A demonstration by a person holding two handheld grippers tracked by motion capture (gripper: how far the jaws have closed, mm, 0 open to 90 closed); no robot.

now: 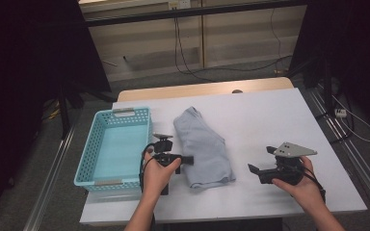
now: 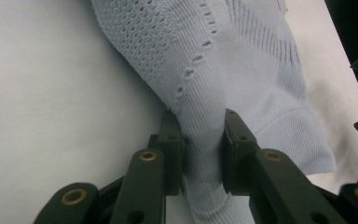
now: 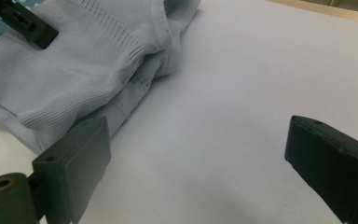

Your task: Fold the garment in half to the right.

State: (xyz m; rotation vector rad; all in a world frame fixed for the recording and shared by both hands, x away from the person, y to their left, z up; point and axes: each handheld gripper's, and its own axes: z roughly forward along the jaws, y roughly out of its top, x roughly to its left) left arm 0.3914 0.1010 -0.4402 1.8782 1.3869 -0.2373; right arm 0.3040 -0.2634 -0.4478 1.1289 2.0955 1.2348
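While the left gripper (image 1: 189, 159) lies at about seven o'clock from the table's (image 1: 270, 115) middle in the high view, its jaws are pinched on a raised fold of the pale blue knitted garment (image 1: 203, 147), at that garment's left edge. From the left gripper view the two black jaws stand close together with a ridge of the ribbed cloth (image 2: 205, 116) squeezed between them; the fabric runs up and away toward one o'clock, with a patch of openwork holes at eleven o'clock. The garment lies folded and lengthwise near the middle of the white table top, its narrow end pointing to twelve o'clock and its wider ribbed hem at six o'clock.

At five o'clock on the table, the right gripper (image 1: 259, 166) is held in the person's right hand (image 1: 302, 185), well apart from the garment, with a grey three-cornered plate on top. Its jaws are spread wide with bare white table between them; in the right gripper view the garment (image 3: 84, 60) lies at ten o'clock, just past the left jaw.

At nine o'clock on the table stands a light blue perforated plastic basket (image 1: 92, 144), just beside the left hand (image 1: 158, 173).
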